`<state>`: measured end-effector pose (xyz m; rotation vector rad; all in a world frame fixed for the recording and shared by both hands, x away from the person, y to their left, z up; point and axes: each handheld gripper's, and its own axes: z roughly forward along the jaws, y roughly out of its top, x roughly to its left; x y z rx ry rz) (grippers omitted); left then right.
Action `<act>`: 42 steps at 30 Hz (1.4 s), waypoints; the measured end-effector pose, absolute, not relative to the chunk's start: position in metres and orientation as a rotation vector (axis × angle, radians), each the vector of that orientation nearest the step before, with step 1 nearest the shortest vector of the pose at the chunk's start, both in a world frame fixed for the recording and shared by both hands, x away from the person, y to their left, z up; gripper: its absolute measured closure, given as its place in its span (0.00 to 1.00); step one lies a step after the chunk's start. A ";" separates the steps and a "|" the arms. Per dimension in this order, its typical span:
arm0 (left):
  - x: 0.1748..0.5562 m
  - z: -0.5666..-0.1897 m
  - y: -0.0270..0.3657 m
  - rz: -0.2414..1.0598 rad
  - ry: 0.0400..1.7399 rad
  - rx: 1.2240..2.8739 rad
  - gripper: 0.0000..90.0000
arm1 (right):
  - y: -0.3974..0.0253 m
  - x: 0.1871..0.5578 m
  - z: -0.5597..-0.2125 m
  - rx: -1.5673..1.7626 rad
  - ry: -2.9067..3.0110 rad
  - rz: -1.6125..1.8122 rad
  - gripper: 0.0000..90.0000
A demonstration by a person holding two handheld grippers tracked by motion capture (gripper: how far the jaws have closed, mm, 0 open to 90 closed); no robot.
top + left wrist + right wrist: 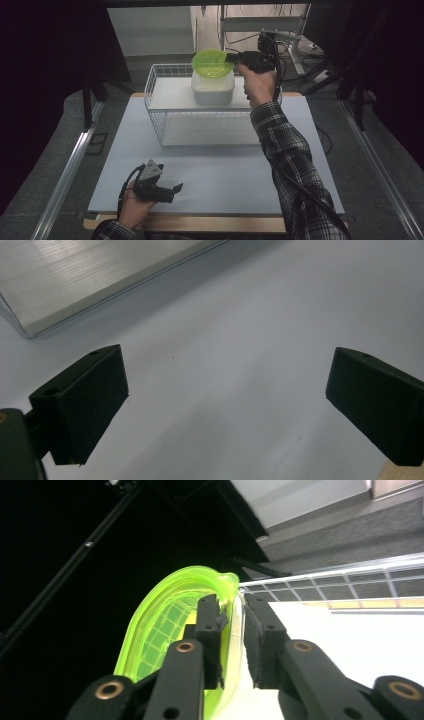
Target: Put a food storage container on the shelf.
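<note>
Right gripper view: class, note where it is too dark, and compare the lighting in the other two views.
Right gripper view: left half black behind the glowing green lid. Left gripper view: evenly lit table, soft glare on the metal rail. High view: dark edges, bright table centre.

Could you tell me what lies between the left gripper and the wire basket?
Only bare white tabletop separates the left gripper from the wire basket, seen in the high view.
</note>
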<state>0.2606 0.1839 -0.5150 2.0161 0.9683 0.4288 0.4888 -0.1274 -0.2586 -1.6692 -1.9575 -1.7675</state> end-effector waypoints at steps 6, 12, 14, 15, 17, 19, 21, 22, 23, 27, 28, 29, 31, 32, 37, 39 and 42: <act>0.261 -0.515 0.184 0.426 0.968 2.019 0.03 | -0.129 0.489 -0.260 -1.699 -1.974 -1.767 0.77; 0.260 -0.515 0.184 0.424 0.972 2.015 0.03 | -0.136 0.483 -0.255 -1.663 -2.029 -1.797 0.61; 0.260 -0.515 0.184 0.425 0.973 2.015 0.03 | -0.142 0.476 -0.255 -1.614 -2.079 -1.799 0.53; 0.260 -0.515 0.184 0.425 0.974 2.015 0.03 | -0.145 0.472 -0.255 -1.597 -2.104 -1.806 0.50; 0.261 -0.515 0.184 0.428 0.973 2.020 0.03 | -0.152 0.462 -0.258 -1.564 -2.153 -1.817 0.43; 0.260 -0.515 0.184 0.429 0.974 2.017 0.03 | -0.159 0.451 -0.264 -1.514 -2.191 -1.812 0.38; 0.261 -0.515 0.184 0.427 0.976 2.012 0.03 | -0.165 0.440 -0.273 -1.476 -2.247 -1.788 0.33; 0.261 -0.515 0.184 0.426 0.978 2.011 0.03 | -0.167 0.435 -0.277 -1.467 -2.274 -1.782 0.31; 0.261 -0.515 0.184 0.425 0.978 2.010 0.03 | -0.172 0.425 -0.285 -1.444 -2.322 -1.779 0.28; 0.261 -0.515 0.185 0.425 0.982 2.004 0.03 | -0.186 0.399 -0.310 -1.396 -2.389 -1.769 0.24; 0.261 -0.515 0.185 0.424 0.984 2.002 0.03 | -0.189 0.394 -0.316 -1.387 -2.408 -1.771 0.23; 0.261 -0.515 0.185 0.423 0.986 2.001 0.03 | -0.194 0.386 -0.326 -1.382 -2.444 -1.769 0.22; 0.261 -0.515 0.185 0.424 0.987 1.999 0.03 | -0.200 0.374 -0.344 -1.371 -2.495 -1.771 0.21; 0.261 -0.515 0.185 0.425 0.988 1.999 0.03 | -0.202 0.370 -0.350 -1.368 -2.523 -1.761 0.20; 0.261 -0.516 0.185 0.421 0.989 1.996 0.02 | -0.212 0.349 -0.394 -1.334 -2.657 -1.686 0.13; 0.262 -0.517 0.186 0.420 0.987 1.996 0.02 | -0.215 0.342 -0.410 -1.318 -2.677 -1.661 0.10; 0.262 -0.518 0.186 0.419 0.991 1.992 0.02 | -0.221 0.334 -0.433 -1.281 -2.719 -1.636 0.07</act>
